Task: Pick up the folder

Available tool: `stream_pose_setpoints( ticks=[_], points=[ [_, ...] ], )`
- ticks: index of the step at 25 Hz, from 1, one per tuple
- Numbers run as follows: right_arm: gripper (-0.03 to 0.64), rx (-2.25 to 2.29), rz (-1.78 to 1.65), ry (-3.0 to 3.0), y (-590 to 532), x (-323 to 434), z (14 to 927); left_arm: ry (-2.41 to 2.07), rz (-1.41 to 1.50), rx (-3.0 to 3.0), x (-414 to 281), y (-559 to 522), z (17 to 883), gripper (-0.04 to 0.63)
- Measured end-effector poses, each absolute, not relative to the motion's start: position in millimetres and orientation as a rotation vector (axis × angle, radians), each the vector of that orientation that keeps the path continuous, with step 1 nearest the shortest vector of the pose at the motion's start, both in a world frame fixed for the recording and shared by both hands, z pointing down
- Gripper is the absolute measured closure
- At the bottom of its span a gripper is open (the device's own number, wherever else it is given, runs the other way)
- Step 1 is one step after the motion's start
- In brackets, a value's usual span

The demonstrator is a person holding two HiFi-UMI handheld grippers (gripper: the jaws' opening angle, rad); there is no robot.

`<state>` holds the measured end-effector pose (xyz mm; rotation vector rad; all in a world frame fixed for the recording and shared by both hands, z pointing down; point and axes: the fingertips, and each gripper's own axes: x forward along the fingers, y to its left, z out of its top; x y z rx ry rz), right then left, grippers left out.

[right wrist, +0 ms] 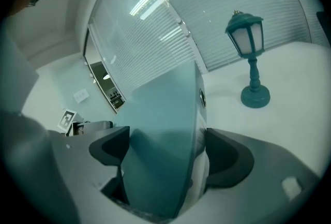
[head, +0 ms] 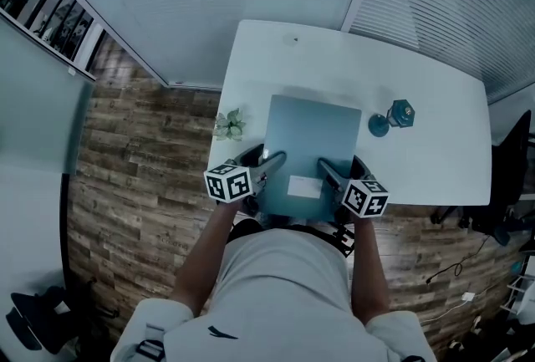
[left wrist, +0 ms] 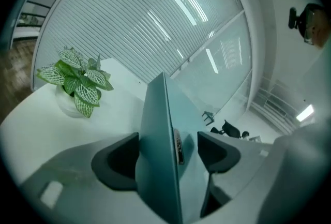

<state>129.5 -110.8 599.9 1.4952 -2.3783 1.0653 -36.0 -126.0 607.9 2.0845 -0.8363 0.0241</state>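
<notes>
head view: the folder (head: 311,143) lies on the white table (head: 435,135), its near edge at the table's near edge in front of you. your left gripper (head: 271,160) has the near left corner and your right gripper (head: 328,169) the near right corner. a small plant (head: 228,124) stands just left of the folder and a little lamp (head: 393,117) just off its far right corner. i can't tell from here whether the far end has left the table.

left gripper view: the jaws are clenched on the folder's edge, which runs upright between them; the plant (left wrist: 77,83) sits to the far left.

right gripper view: these jaws are clamped on the folder too, the cover bowing between them, with what looks like white sheets showing at its right side. the lamp (right wrist: 249,57) stands close on the right.

risks, as i judge them: you hold only the near edge, so the far end may sag and drag. raise one gripper faster than the other and the cover twists and could slip a jaw. tip it steeply and those sheets may slide out. swing it right and the far corner could knock the lamp over.
</notes>
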Motion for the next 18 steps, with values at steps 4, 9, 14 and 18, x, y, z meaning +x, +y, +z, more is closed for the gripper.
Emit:
stream_pose_setpoints(
  ticks=[4,9,14,18],
  points=[
    [0.176,1.540,0.892,-2.546,-111.6,129.4,568.9,-0.801,-0.202,2.069,-43.8,-132.3,582.0,0.242],
    [0.196,1.590,0.698,-2.714,-101.5,135.1,532.6,-0.685,-0.300,2.122,-43.5,-128.0,551.8,0.256],
    [0.231,1.583,0.569,-2.867,-97.8,143.9,496.1,-0.497,-0.454,2.087,-46.3,-125.1,520.0,0.256],
    [0.268,1.523,0.491,-3.006,-104.7,145.9,457.9,-0.421,-0.549,2.103,-51.8,-126.1,503.8,0.256]
  ],
)
